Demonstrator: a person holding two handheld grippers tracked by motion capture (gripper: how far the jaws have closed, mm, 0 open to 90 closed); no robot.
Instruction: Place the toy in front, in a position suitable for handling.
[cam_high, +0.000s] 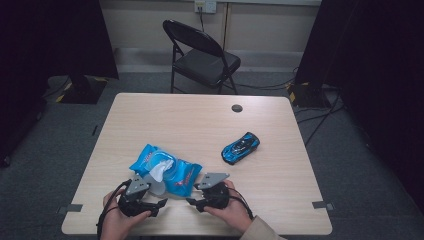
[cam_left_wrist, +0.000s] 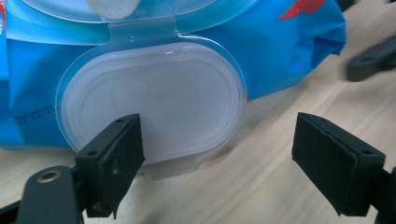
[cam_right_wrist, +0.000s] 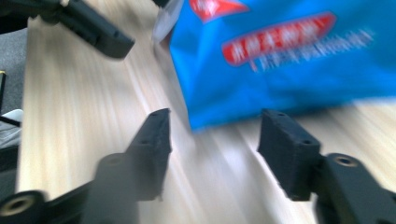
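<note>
**Blue wipes pack lies slantwise, lid flipped open, both tools released beside it**

Blue and glossy, the wipes pack rests flat on the near-left part of the worktop, just beyond the two hands. Its long axis runs on a diagonal, from the far left down to the near right, with one crimped end pointing far-left and the other toward the right tool. A white wipe stands out of the opening in the middle. The translucent oval lid is swung open on its hinge and lies toward the near edge, facing the left tool.

The left tool sits just near of the lid with its jaws spread wide and released; in the left gripper view one pad stands in front of the lid's edge and the other over bare wood, nothing pinched. The right tool is also unclenched, its jaws apart around the pack's near-right corner without pressing on it; that view is blurred.

A blue toy car lies well apart to the right, nose toward the far right.

The worktop is pale wood grain with a dark cable hole near its far edge. Beyond it stands a black folding chair on grey carpet, with dark curtains at both sides.
</note>
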